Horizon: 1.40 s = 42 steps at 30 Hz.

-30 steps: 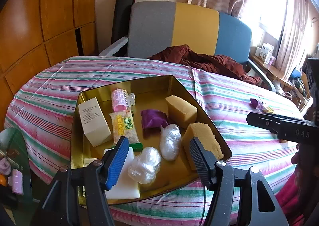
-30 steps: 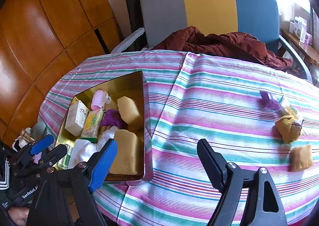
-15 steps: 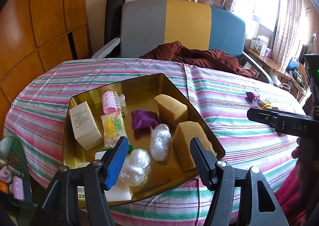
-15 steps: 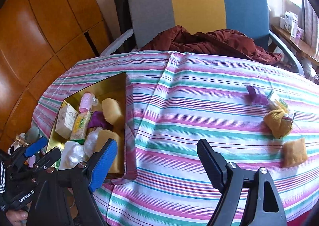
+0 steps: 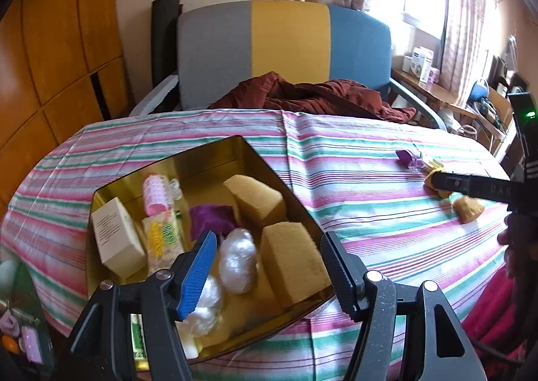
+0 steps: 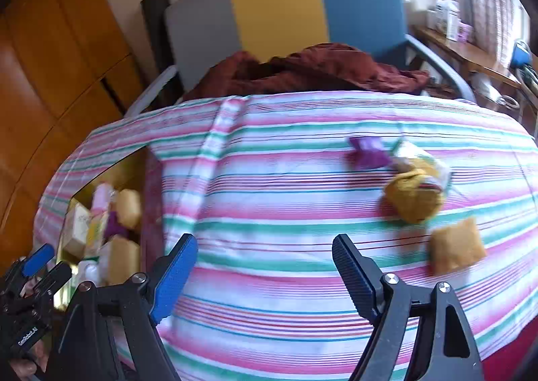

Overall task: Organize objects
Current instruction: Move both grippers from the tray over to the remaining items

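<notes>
The right gripper (image 6: pixel 265 266) is wide open and holds nothing, and it floats above the striped tablecloth (image 6: pixel 285 206) with the loose things off to its right side. I think the step now is to go get one of them, and the small tan sponge square (image 6: pixel 457 246) is the nearest. To do it well, swing right, come down with one finger on each side of the square, and squeeze softly (it looks squishy, so a hard pinch would just squash it). Next to it sit a round mustard-yellow bundle (image 6: pixel 412 196) and a purple clip (image 6: pixel 368 150), a bit blurry here. The left gripper (image 5: pixel 265 263) is wide open too, with nothing in it, just over the near end of the gold tin (image 5: pixel 248 154). The tin already holds two big yellow sponges (image 5: pixel 255 199), a white box (image 5: pixel 116 241), a pink roller (image 5: pixel 154 194) and shiny wrapped lumps (image 5: pixel 237 261).
</notes>
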Tool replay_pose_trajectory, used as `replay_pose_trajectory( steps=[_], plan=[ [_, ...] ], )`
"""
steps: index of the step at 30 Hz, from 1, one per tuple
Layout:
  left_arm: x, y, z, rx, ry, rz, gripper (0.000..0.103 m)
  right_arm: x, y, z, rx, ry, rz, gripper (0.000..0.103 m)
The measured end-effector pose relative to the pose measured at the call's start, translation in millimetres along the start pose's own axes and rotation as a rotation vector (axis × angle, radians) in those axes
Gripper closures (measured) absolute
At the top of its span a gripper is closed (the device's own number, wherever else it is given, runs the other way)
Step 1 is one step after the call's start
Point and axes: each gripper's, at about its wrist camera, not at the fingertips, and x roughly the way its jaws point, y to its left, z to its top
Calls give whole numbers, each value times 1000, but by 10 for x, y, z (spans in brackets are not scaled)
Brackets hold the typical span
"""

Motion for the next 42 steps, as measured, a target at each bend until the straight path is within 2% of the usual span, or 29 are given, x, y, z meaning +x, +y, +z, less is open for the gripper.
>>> replay_pose_trajectory(
  steps=[12,21,27,32,37,42],
  plan=[
    [227,-381,156,83,18,-49,36,-256,-921,205,166,-67,-138,19],
    [405,-644,214,127,47,-88,36,-273,-1454,277,254,-72,-203,19],
    [544,-847,286,151,66,-120,36,-223,-1919,228,384,-109,-246,19],
    [710,-1061,372,173,91,-144,36,-125,-2193,102,511,-99,-210,19],
    [924,-1344,451,208,120,-178,36,-169,-2391,13,621,-125,-183,19],
    [1139,-1692,597,221,152,-264,36,-157,-2482,-41,683,-126,-146,19]
  ],
)
